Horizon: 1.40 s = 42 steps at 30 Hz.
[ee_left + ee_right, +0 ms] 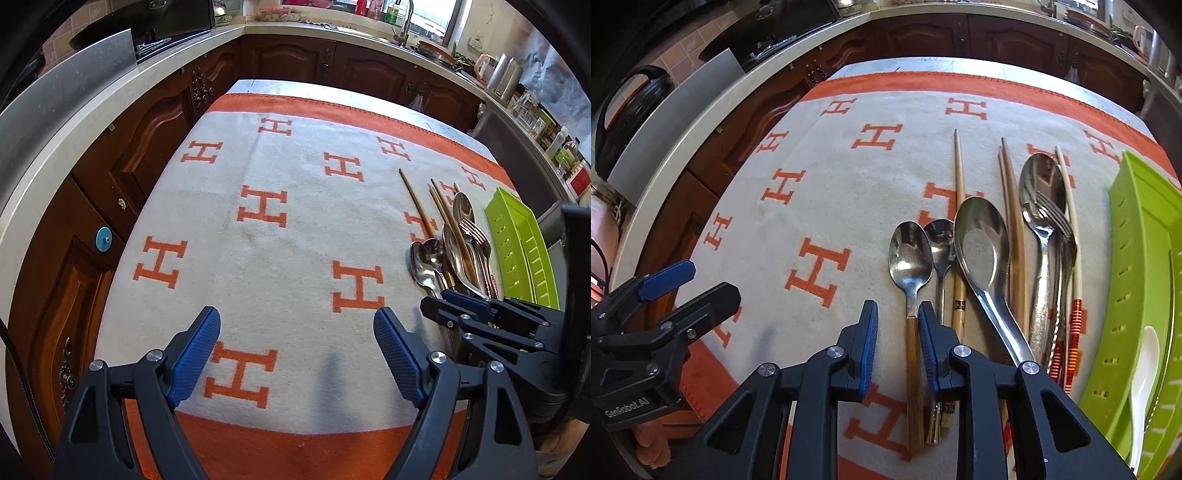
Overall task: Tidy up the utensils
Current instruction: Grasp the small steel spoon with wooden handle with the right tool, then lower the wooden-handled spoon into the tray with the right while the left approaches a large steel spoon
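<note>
Bright window daylight, soft shadows, heavy fisheye edge warping.

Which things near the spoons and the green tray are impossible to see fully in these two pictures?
- Wooden-handled spoon, right wrist view: handle end behind the right tool.
- White spoon, right wrist view: partly behind the green tray wall.
- Left wrist view: utensil handles behind the right tool.

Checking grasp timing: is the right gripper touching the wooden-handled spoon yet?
Cannot tell. In the right wrist view the right gripper straddles the wooden-handled spoon, near its right finger; no clear contact or gap shows.
</note>
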### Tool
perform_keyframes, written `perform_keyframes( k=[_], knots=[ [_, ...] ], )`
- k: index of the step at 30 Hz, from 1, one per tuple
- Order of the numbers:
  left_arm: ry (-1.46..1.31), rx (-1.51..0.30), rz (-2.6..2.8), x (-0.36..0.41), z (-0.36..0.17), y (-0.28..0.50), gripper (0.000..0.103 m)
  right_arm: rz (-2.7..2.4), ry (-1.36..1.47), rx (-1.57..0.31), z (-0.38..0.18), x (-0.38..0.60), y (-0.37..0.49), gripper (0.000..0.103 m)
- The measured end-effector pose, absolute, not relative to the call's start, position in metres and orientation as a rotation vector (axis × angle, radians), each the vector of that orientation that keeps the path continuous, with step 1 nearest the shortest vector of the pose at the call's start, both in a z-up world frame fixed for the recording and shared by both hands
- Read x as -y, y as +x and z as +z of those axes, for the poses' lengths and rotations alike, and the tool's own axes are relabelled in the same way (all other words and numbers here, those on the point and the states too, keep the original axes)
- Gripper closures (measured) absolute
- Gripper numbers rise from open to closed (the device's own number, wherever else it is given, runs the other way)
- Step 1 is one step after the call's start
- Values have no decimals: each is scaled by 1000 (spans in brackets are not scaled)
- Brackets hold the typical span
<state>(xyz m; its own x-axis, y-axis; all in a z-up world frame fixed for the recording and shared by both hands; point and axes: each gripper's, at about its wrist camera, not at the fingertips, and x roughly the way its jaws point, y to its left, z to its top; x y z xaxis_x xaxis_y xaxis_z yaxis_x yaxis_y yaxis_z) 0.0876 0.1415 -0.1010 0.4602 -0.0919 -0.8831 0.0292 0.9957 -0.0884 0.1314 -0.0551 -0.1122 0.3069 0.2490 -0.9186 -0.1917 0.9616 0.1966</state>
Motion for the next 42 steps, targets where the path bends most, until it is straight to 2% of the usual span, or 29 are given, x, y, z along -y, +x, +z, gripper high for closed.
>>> perform_keyframes(
  k=[2, 5, 12, 25, 31, 42],
  knots=[
    [-71, -1098, -73, -143, -102, 89, 19, 286, 16, -1200, -113, 51, 130, 85],
    [-71, -1102, -71, -144, -103, 89, 19, 253, -39, -1172, -114, 48, 125, 96],
    [-56, -1092, -78, -139, -97, 86, 19, 264, 107, -1173, -102, 71, 111, 97],
    [-48, -1110, -205, -91, -87, 86, 20, 84, 349, -1059, -26, 188, 63, 97],
    [-92, -1169, -279, -60, -97, 101, 33, -80, 343, -1047, -28, 244, 59, 97],
    [-107, -1168, -286, -26, -105, 143, 55, -98, 415, -1103, -73, 295, 89, 97]
  ],
)
